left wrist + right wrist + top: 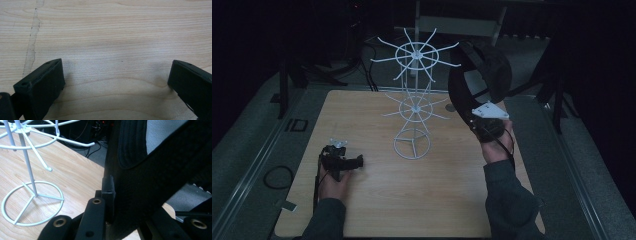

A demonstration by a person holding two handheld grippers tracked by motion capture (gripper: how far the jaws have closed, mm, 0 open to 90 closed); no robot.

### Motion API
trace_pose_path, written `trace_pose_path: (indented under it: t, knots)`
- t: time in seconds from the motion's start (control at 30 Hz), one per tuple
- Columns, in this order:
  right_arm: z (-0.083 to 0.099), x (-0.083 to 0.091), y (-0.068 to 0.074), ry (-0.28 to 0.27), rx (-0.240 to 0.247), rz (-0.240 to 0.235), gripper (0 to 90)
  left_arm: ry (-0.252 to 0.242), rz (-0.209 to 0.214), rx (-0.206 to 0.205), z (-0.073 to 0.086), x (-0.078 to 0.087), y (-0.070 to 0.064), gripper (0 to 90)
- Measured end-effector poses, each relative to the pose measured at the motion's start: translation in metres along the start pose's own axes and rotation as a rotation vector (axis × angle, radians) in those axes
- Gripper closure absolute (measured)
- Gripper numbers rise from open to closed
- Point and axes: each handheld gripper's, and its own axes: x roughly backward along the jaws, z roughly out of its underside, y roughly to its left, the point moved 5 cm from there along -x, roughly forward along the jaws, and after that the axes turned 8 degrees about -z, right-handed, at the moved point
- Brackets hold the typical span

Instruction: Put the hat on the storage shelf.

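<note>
A white wire rack (414, 100) stands upright on the wooden table (377, 200), with two tiers of radiating hooks above a ring base; it also stands at the left of the right gripper view (28, 171). A wide black belt (484, 67) curls in a loop to the right of the rack's top tier. My right gripper (486, 127) is shut on the belt's lower end (150, 185), raised above the table's right side. My left gripper (353, 162) lies low on the table at front left, jaws open and nothing between them (116, 82).
Dark cables (362, 60) and stand legs lie on the floor beyond the table's far edge. A cable loop (278, 176) rests on the grey surface left of the table. Bare wood stretches between the grippers and in front of the rack.
</note>
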Motion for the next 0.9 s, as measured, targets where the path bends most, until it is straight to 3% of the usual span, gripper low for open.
trace_pose_path:
  t: [0.9]
  knots:
    - [-0.013, 0.002, -0.002, -0.021, 0.017, 0.018, 81.4, 0.001, 0.001, -0.001, 0.0, 0.0, 0.0, 0.9]
